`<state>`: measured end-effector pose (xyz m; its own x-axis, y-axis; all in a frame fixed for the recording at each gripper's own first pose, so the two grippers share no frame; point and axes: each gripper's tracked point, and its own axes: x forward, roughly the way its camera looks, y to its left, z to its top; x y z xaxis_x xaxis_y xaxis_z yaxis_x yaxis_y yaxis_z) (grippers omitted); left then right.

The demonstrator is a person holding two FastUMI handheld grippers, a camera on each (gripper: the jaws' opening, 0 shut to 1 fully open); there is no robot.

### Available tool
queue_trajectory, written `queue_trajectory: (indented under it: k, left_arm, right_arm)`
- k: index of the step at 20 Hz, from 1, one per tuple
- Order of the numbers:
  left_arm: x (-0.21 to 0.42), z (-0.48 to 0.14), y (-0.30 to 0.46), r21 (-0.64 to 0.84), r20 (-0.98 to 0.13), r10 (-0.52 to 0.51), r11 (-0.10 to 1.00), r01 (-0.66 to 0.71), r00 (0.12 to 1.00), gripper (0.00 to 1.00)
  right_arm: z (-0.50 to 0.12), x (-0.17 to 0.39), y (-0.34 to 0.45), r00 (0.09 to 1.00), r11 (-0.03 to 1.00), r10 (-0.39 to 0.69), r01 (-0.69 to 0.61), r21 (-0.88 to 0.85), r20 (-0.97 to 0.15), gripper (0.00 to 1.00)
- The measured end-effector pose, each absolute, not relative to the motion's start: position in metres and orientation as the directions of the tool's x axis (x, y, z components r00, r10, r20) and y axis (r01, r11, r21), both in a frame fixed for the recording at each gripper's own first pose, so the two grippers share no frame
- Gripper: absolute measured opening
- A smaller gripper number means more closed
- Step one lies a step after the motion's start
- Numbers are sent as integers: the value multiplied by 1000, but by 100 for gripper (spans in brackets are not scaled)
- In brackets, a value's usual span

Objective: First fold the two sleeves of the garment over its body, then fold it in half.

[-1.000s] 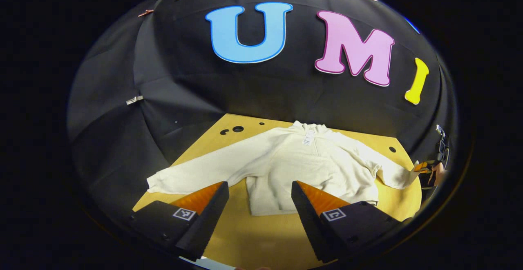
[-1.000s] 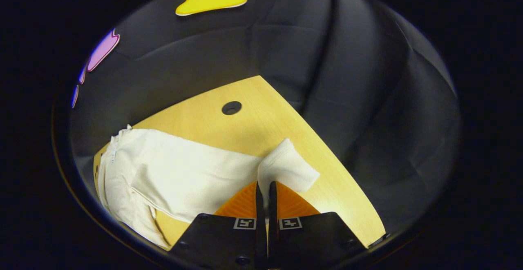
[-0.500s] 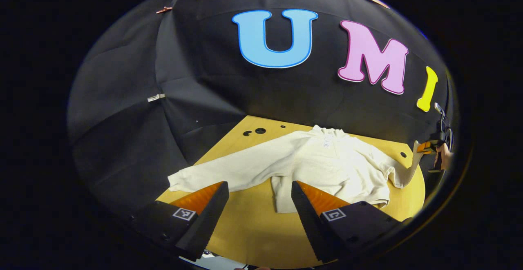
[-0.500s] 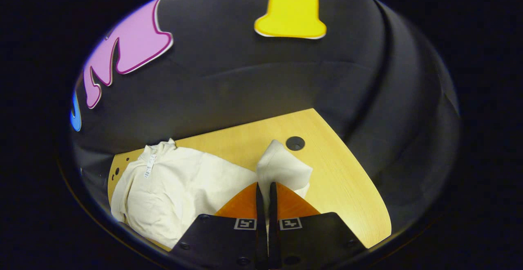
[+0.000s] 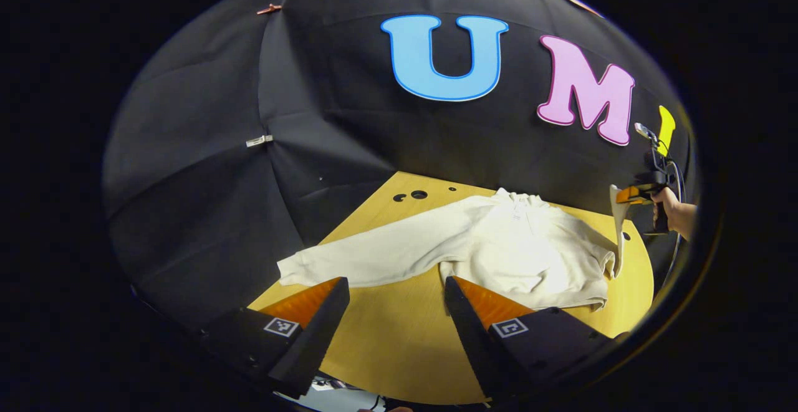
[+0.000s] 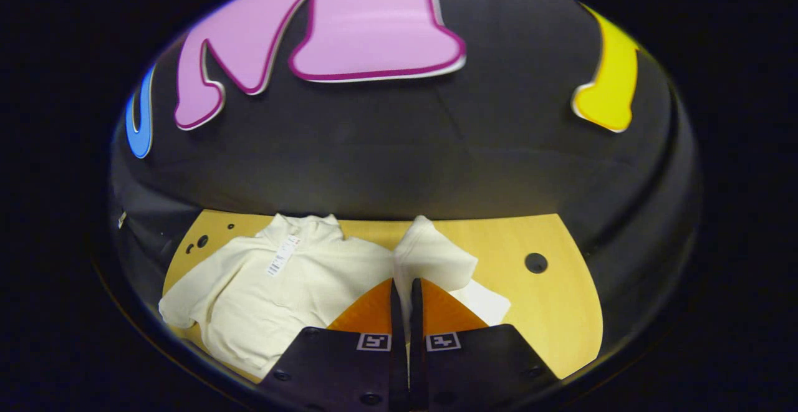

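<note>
The right gripper (image 6: 403, 287) was clamped on one sleeve (image 6: 430, 259), raised ahead of it above the garment (image 6: 280, 287) on the table (image 6: 561, 312). The left gripper (image 5: 396, 293) gaped empty, the other sleeve (image 5: 374, 256) lying just beyond it. First sleeve fold seemed underway; next, it needed carrying across the body.

The left gripper (image 5: 394, 303) hangs open over the table (image 5: 386, 343), near the garment (image 5: 511, 250).

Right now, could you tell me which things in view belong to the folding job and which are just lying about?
Job:
- cream garment
- its lifted sleeve
- right gripper pinching it
- left gripper, open

Just there:
- wooden table
- clip on booth wall
</note>
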<state>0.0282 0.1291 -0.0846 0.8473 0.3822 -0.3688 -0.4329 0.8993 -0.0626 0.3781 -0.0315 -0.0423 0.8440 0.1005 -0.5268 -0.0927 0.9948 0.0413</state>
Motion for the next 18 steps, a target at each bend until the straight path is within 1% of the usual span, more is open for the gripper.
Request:
queue_trajectory:
  k: [3,7,12,14,16,18]
  left_arm:
    - [27,-88,144,-94,-376,400,881,-463,836,96]
    - [21,-96,167,-81,-386,427,867,-492,817,96]
    - [12,-107,193,-100,-404,456,840,-534,793,96]
    - [13,-112,205,-116,-393,477,822,-557,786,96]
    - [21,-126,210,-141,-402,469,817,-559,786,96]
    - [26,-138,219,-141,-422,473,809,-571,774,97]
  right_arm:
    - [-51,382,28,823,986,165,-152,69,-543,5]
    - [-62,388,106,798,969,237,-233,79,-554,6]
    - [-70,394,210,767,940,327,-321,111,-552,6]
    - [-86,392,250,754,927,346,-364,83,-558,5]
    - [-114,384,283,728,909,363,-413,50,-581,5]
    - [-139,383,312,717,900,351,-436,5,-603,6]
